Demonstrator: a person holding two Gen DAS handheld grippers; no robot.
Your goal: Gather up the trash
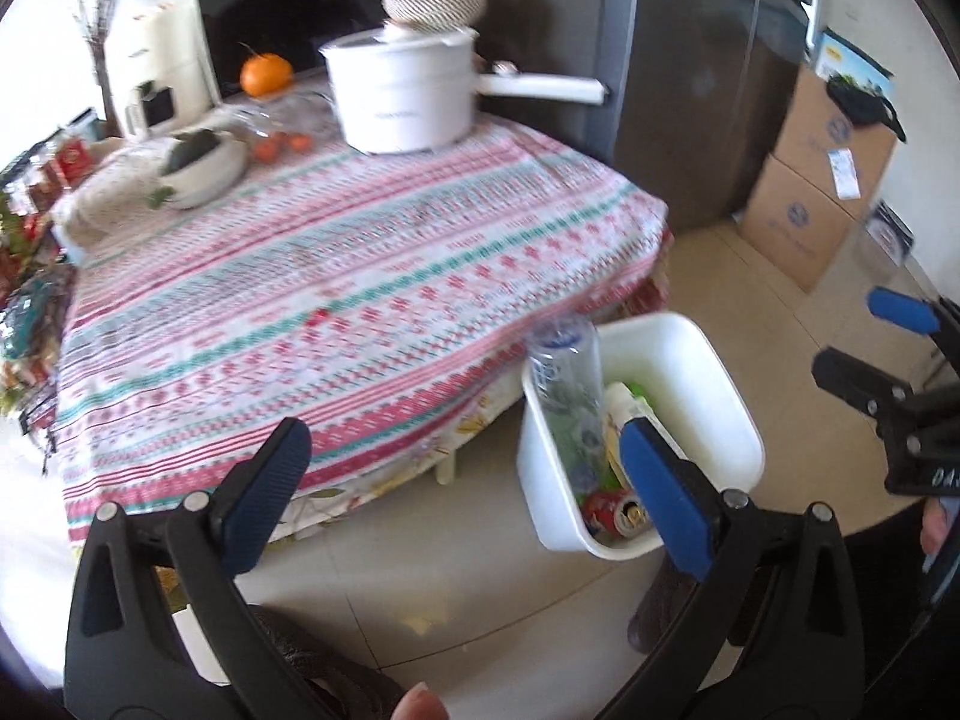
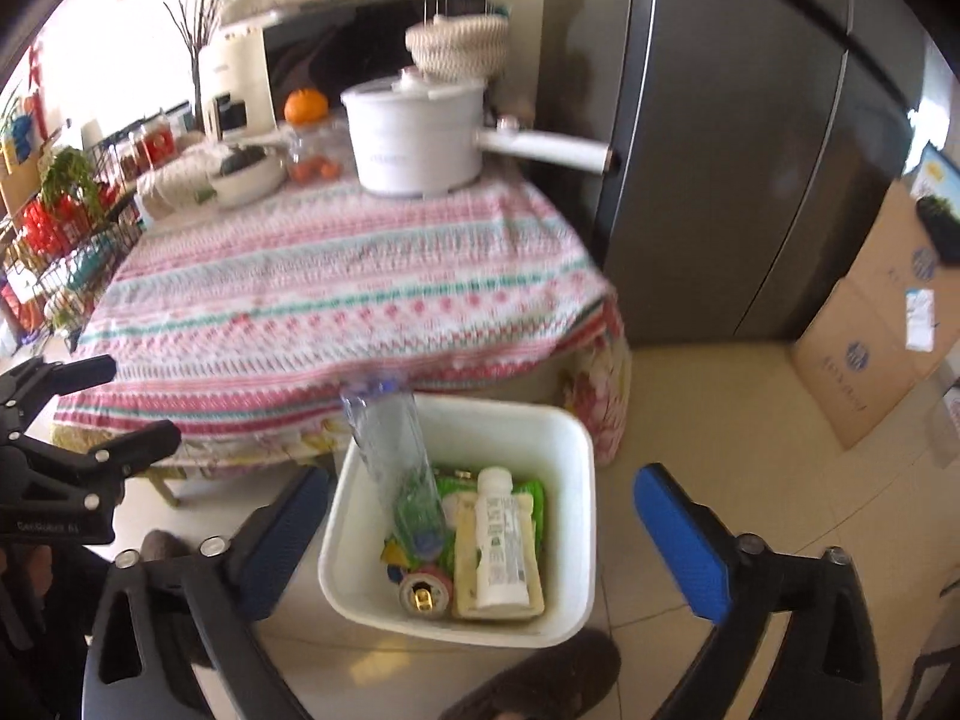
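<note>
A white plastic bin (image 2: pixel 570 450) (image 1: pixel 714 372) stands on the tiled floor beside the table. Inside it a clear plastic bottle (image 2: pixel 396 450) (image 1: pixel 567 384) leans upside down against the near-left wall, next to a white tube (image 2: pixel 501 546), a red drink can (image 2: pixel 423 591) (image 1: pixel 612 513) and green wrappers (image 2: pixel 534 498). My right gripper (image 2: pixel 486 540) hovers above the bin, open, with nothing between its blue pads. My left gripper (image 1: pixel 474 498) is open too, over the floor at the table's edge, holding nothing.
The table with a striped pink and green cloth (image 1: pixel 336 300) carries a white pot (image 1: pixel 402 96), a bowl (image 1: pixel 204 168) and an orange (image 1: pixel 266 73). A grey fridge (image 2: pixel 750 150) and cardboard boxes (image 2: pixel 870 330) stand to the right. A slippered foot (image 2: pixel 540 684) is beside the bin.
</note>
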